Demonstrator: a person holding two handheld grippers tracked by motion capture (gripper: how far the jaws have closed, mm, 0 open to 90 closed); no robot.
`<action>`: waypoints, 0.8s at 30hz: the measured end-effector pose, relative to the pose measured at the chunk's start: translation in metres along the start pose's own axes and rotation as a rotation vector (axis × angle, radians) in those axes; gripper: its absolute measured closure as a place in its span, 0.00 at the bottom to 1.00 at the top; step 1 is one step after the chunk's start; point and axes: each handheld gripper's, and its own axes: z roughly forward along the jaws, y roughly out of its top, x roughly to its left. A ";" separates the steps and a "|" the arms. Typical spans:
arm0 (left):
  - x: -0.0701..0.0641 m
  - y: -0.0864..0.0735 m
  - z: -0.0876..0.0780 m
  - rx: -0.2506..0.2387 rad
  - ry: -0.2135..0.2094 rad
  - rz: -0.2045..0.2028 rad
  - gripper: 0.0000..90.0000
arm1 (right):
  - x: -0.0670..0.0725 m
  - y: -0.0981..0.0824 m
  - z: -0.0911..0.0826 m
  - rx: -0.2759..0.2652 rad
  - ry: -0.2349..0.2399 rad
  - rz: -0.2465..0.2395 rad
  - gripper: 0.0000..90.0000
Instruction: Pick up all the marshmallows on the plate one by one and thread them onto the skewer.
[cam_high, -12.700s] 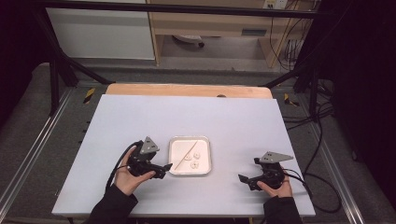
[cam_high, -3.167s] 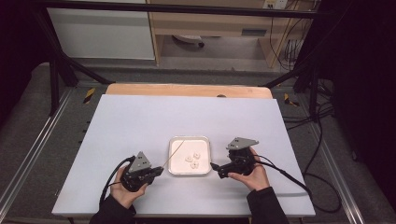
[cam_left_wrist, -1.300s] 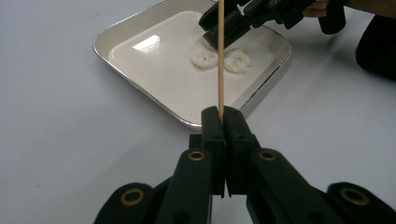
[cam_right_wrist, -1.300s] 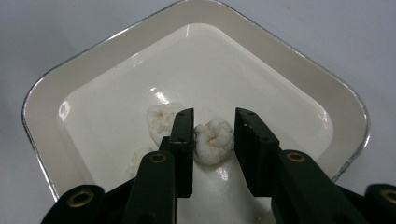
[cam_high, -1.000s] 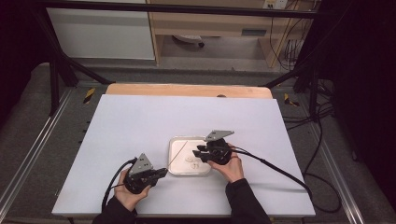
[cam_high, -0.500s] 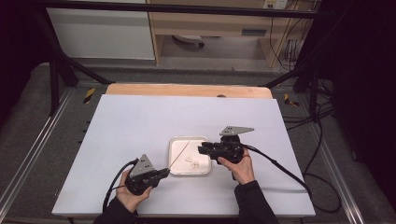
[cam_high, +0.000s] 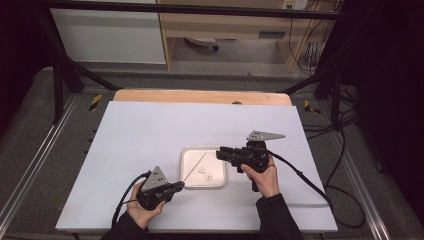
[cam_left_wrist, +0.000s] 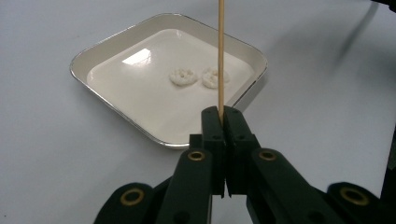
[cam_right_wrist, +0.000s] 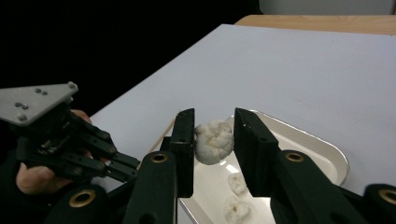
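Left gripper (cam_high: 176, 186): jaws fully closed on the low end of a thin wooden skewer (cam_left_wrist: 220, 56); the skewer goes straight out from the tips, up and forward over the tray (cam_left_wrist: 122, 35), w/ its far end above the tray's middle in the high view; stick is stiff but thin, prob. light and easy to snap or to turn in the jaws, so the hold near its end, square betw. the pads, looks right, and side push should be small.

Tray: just in front of the left gripper's tips, white inside w/ a shiny rim; two small white pieces (cam_left_wrist: 183, 76) lie in it, side by side, beyond the tips and close to the skewer line; they look soft and crumbly.

Right gripper (cam_right_wrist: 214, 128): jaws part open, closed only as far as the white lump (cam_right_wrist: 213, 141) betw. them; the lump sits at the tips, lifted above the tray's near corner; it looks soft, light, puffy, approx. like a marshmallow; I judge too much squeeze will deform it, so hold across its middle, gently, leaving one face free for the skewer point.
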 end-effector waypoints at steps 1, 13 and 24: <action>0.000 0.000 0.000 -0.001 -0.002 0.000 0.98 | 0.000 0.001 -0.001 -0.008 0.006 0.005 0.78; -0.004 0.001 0.001 -0.012 -0.009 0.014 0.98 | -0.002 0.006 0.007 -0.047 0.080 0.072 0.78; -0.005 0.001 0.002 -0.010 -0.007 0.019 0.98 | 0.000 0.005 0.016 -0.036 0.121 0.083 0.78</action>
